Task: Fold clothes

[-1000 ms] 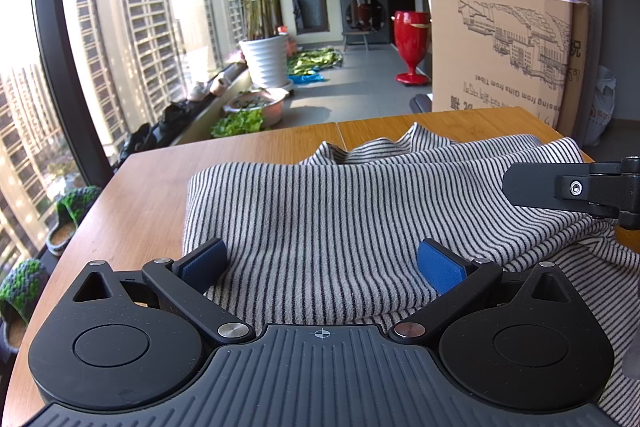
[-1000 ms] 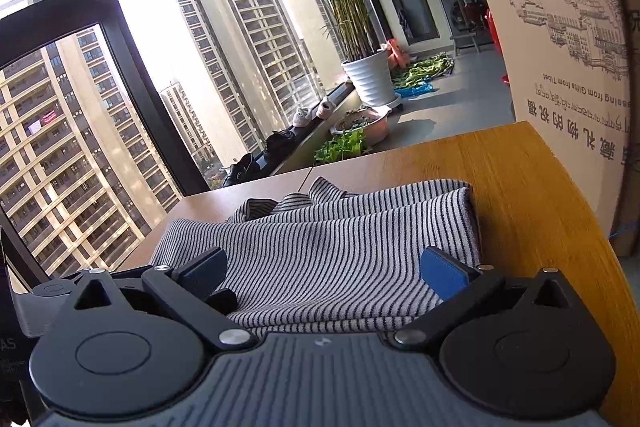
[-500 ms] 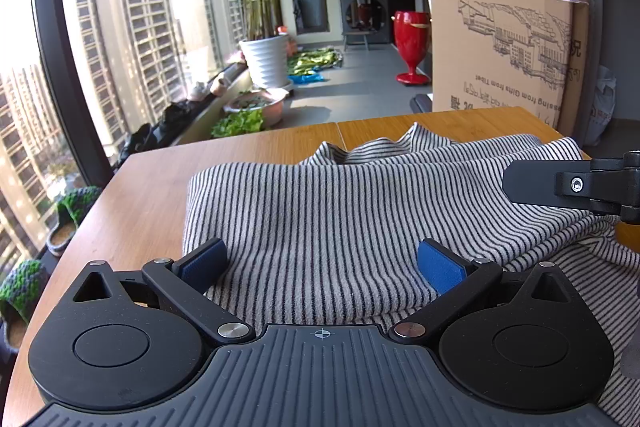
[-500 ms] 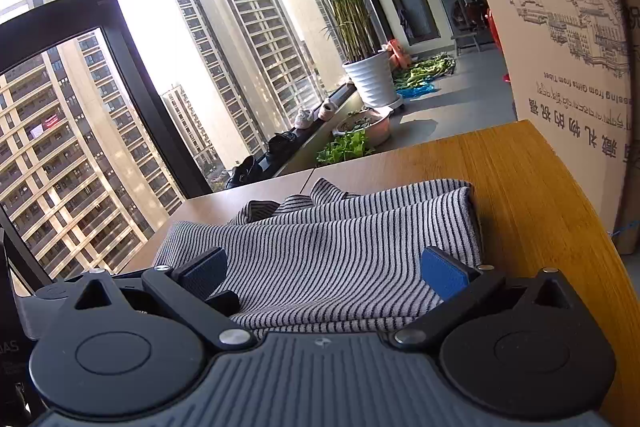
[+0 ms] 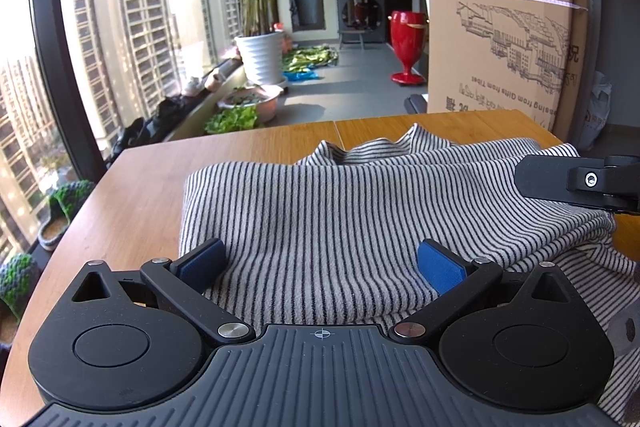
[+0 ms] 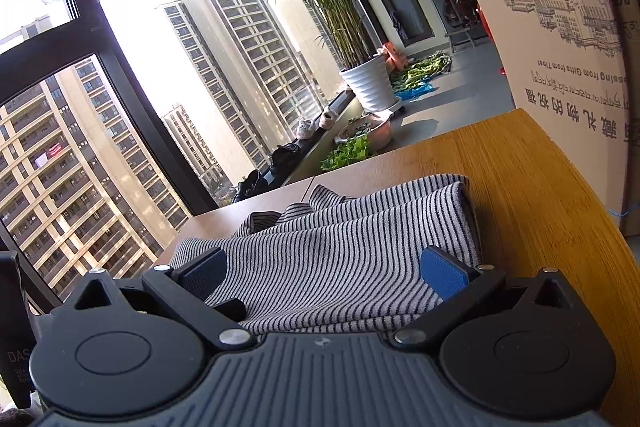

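Both of my grippers sat low over the striped garment (image 5: pixel 320 211), which lay folded in layers on the wooden table (image 5: pixel 152 179). On my left gripper (image 5: pixel 320 263) the blue pads (image 5: pixel 438 269) stood wide apart, one on each side of the near fold of the garment, with the cloth spread flat between them and nothing pinched. My right gripper (image 6: pixel 322 269) was spread just as wide; its pads (image 6: pixel 442 273) straddled the near edge of the garment (image 6: pixel 340 259), and the cloth ran under and between the fingers without being clamped. From the left wrist view I could see one black finger of the right gripper (image 5: pixel 576 181) reaching in over the garment's right side, just above the top layer; whether it touched the cloth I could not tell.

The garment's collar end (image 5: pixel 376 151) bunched up at the far side, toward the table's far edge. Its left edge formed a neat fold, with bare table beyond it. Past the garment's right end stood a large cardboard box (image 5: pixel 500 39), beside the table. Farther beyond the garment, on the floor by the window, stood a palm in a white pot (image 5: pixel 260 57).
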{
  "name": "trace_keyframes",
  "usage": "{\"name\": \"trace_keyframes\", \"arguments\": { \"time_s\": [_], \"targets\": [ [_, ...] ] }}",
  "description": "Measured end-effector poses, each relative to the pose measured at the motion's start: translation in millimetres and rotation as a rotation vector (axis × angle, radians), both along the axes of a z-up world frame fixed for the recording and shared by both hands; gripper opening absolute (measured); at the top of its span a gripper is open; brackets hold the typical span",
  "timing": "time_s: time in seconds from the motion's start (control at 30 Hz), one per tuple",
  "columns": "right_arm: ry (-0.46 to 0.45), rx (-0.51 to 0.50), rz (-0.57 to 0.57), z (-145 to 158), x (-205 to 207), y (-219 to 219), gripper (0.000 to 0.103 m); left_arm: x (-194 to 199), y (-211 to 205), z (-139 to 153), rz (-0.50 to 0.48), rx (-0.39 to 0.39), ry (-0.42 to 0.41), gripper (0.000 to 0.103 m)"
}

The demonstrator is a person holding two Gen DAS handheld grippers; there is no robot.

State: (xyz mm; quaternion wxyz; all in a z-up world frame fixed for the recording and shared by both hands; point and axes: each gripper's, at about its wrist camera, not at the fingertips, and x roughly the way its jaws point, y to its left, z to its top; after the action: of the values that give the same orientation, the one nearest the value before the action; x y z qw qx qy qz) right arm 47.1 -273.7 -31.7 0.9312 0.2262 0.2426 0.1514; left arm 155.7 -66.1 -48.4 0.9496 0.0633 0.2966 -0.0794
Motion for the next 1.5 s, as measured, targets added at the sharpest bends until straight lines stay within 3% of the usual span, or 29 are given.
{"name": "trace_keyframes", "arguments": {
  "time_s": [0.07,0.23,0.43,0.73,0.87,0.97,1.0,1.07,1.13,1.17,1.37,1.4,1.47,1.5],
  "targets": [
    [0.004,0.028,0.004,-3,14,-1,0.103,0,0,0,-0.001,-0.001,0.002,0.103],
    [0.021,-0.072,-0.002,-5,51,21,0.103,3,4,0,-0.015,-0.027,0.007,0.103],
    [0.02,-0.098,-0.025,-11,98,36,0.103,4,-5,-2,-0.019,0.024,-0.003,0.103],
    [0.052,-0.077,0.008,-27,170,42,0.103,7,20,3,-0.101,-0.067,0.064,0.103],
    [0.109,-0.213,0.146,-27,215,59,0.103,1,23,3,-0.118,-0.034,0.091,0.103],
    [0.092,-0.259,0.154,-10,246,70,0.101,-5,23,2,-0.11,-0.025,0.099,0.103],
    [0.044,-0.287,0.142,3,257,74,0.099,-8,24,2,-0.106,-0.031,0.091,0.103],
    [-0.018,-0.353,0.145,26,289,89,0.078,-11,28,2,-0.105,-0.054,0.079,0.103],
    [0.004,-0.39,0.168,35,337,110,0.06,-12,31,3,-0.104,-0.07,0.07,0.103],
    [0.032,-0.405,0.176,34,361,123,0.057,-13,33,3,-0.102,-0.076,0.066,0.103],
    [0.179,-0.531,0.128,-18,478,169,0.057,-7,43,7,-0.14,-0.074,0.024,0.103],
    [0.201,-0.525,0.122,-27,491,169,0.054,-3,47,8,-0.158,-0.071,0.008,0.103],
    [0.214,-0.506,0.126,-40,507,170,0.035,0,61,15,-0.176,-0.094,-0.004,0.103],
    [0.219,-0.498,0.126,-46,514,171,0.03,-1,70,22,-0.163,-0.113,-0.007,0.103]
  ]
}}
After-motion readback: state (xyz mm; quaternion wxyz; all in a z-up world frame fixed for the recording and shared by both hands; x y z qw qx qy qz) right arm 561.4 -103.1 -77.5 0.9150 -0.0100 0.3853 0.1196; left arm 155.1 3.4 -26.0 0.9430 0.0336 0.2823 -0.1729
